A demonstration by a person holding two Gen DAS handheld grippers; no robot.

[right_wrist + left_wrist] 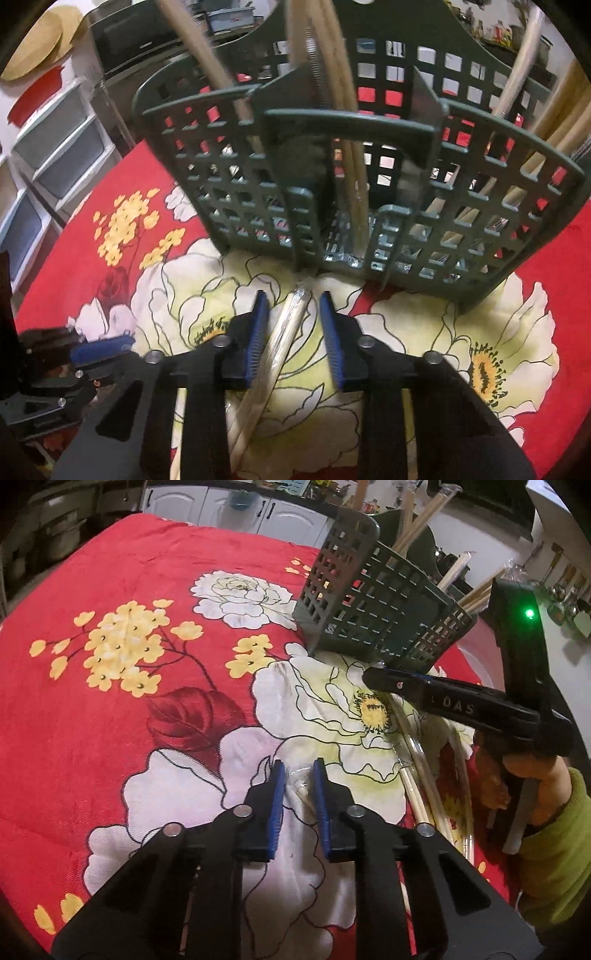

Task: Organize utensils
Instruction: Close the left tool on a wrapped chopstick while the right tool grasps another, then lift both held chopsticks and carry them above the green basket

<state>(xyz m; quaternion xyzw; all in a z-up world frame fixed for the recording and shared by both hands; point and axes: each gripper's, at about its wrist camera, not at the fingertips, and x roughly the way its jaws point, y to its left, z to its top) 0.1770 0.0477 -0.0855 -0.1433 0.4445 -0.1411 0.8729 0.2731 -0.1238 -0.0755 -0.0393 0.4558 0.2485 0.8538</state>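
A red cloth [122,576] printed with white and yellow flowers is covering the table, with white kitchen cupboards [221,506] standing behind it. A dark green slotted basket [369,192] is sitting upright on the cloth, several wrapped chopsticks [343,92] leaning in its compartments. More wrapped chopsticks [417,797] are lying loose on the cloth in front of it. The left gripper [300,775] is pointing down at the cloth, its blue pads standing close together around the end of a clear wrapper [301,788]; whether they are pinching it cannot be told. The right gripper [291,306] is straddling one wrapped pair [284,332], its jaws narrow but not pressing on it. A hand [532,775] in a green sleeve [561,849] is gripping its handle.
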